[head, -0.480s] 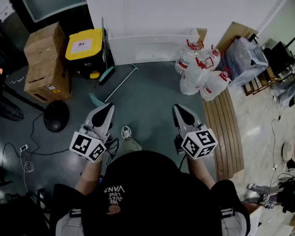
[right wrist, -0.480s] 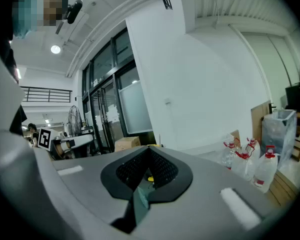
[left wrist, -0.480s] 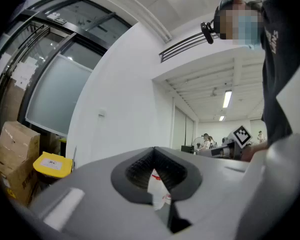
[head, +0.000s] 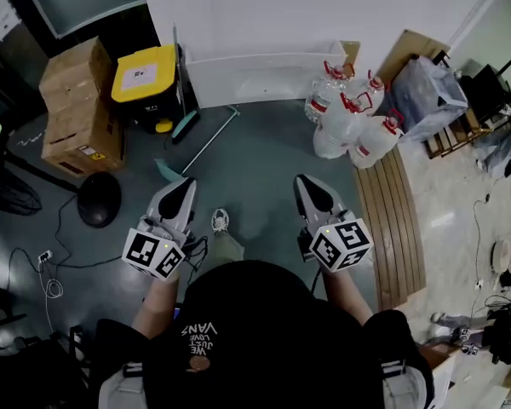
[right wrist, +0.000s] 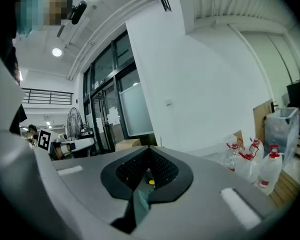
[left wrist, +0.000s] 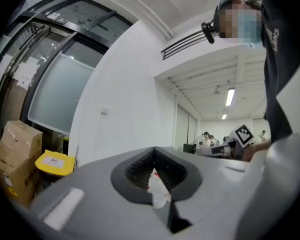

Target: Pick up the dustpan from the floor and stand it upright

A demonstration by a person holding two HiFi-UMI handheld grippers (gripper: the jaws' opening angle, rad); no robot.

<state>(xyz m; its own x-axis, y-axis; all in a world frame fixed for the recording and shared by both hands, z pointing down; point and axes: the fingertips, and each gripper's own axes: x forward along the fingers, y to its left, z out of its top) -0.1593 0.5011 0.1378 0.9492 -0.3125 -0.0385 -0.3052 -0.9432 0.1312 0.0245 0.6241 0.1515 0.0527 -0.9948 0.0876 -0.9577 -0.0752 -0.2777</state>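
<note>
Dustpan [head: 165,170] is down on the grey floor [head: 255,156], its teal pan lying just ahead of the left gripper [head: 186,182]. Its long handle runs away up and to the right of those fingertips toward the white wall [head: 255,15], and only the head view catches any of it.

The left gripper's fingers [left wrist: 135,170] are clenched tight with nothing between them. That gripper's own view looks level over the tips, with the yellow-lidded bin [left wrist: 54,162] and the cardboard boxes [left wrist: 17,146] off to the left of the fingers.

Over to the right gripper [head: 303,181]: it's well to the right of the dustpan and clear of it. Its fingers [right wrist: 165,173] are pressed together too, and empty. Its view picks up what the left one misses: the red-capped water jugs [right wrist: 262,171] to the right of the fingers, and a standing fan [right wrist: 75,120] far to the left.

From above, those jugs sit ahead and to the right of the right fingertips, beside the wooden boards [head: 392,220]. A shoe [head: 220,223] shows between the two grippers.
</note>
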